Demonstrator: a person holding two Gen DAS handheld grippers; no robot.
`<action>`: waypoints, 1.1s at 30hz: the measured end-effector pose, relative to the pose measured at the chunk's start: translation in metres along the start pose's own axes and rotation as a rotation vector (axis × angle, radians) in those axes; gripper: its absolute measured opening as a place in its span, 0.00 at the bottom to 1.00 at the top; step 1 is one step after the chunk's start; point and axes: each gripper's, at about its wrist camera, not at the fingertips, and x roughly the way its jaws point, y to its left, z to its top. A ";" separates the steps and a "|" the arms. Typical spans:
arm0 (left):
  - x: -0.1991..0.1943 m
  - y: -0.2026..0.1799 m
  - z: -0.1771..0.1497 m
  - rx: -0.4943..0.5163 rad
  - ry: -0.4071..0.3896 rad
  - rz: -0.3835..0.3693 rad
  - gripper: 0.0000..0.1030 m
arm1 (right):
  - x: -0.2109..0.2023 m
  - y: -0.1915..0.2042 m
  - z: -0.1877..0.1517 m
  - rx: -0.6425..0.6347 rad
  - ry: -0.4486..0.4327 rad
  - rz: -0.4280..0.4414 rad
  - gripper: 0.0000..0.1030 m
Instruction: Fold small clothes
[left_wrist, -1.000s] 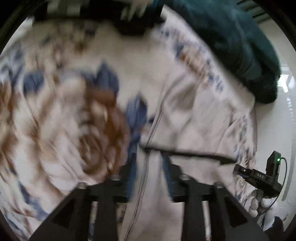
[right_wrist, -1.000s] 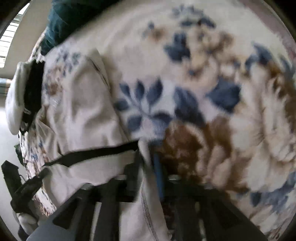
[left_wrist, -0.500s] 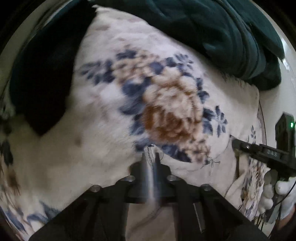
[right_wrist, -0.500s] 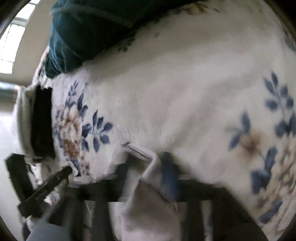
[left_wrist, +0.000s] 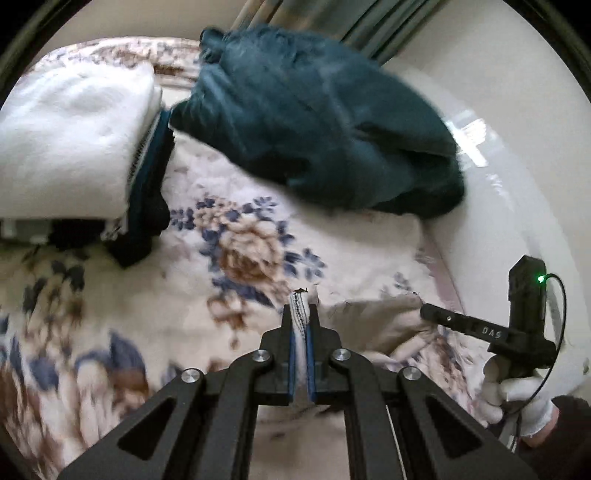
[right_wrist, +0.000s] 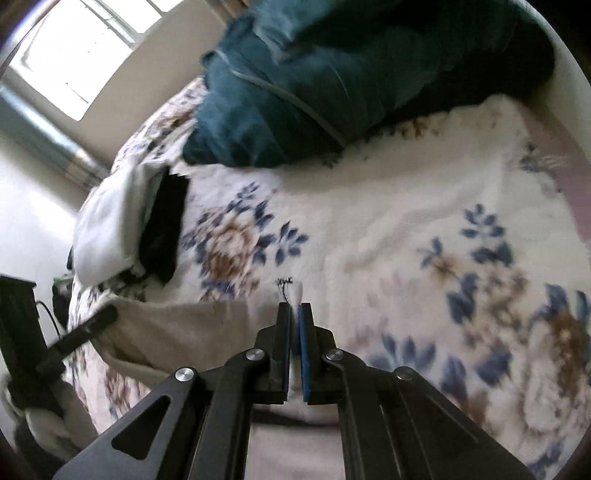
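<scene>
A small cream garment (left_wrist: 373, 325) hangs between my two grippers above a flowered blanket (left_wrist: 240, 254). My left gripper (left_wrist: 300, 314) is shut on one stitched corner of it, which sticks out past the fingertips. My right gripper (right_wrist: 294, 310) is shut on the other corner, with loose threads showing. In the right wrist view the cream garment (right_wrist: 177, 325) stretches left toward the other gripper (right_wrist: 85, 328). In the left wrist view the right gripper (left_wrist: 480, 328) shows at right, held by a white-gloved hand (left_wrist: 517, 398). The garment's lower part is hidden below the fingers.
A teal quilt (left_wrist: 325, 122) is heaped at the far side of the bed. A white folded pile (left_wrist: 70, 147) on dark clothes (left_wrist: 147, 192) lies at the left. A pale wall (left_wrist: 517, 206) runs along the right. A window (right_wrist: 81, 55) is at the far left.
Both grippers have lifted and tilted up with the garment's corners held. The view has swung from close over the blanket to the far end of the bed, the quilt and the folded pile.
</scene>
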 end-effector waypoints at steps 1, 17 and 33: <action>-0.017 -0.006 -0.019 -0.001 -0.001 -0.016 0.03 | -0.017 0.001 -0.017 -0.013 -0.016 -0.007 0.04; -0.060 0.065 -0.194 -0.461 0.289 -0.003 0.30 | -0.071 -0.090 -0.212 0.262 0.231 -0.045 0.31; 0.002 0.015 -0.143 -0.292 0.291 0.115 0.04 | -0.031 -0.071 -0.149 0.353 0.209 0.062 0.05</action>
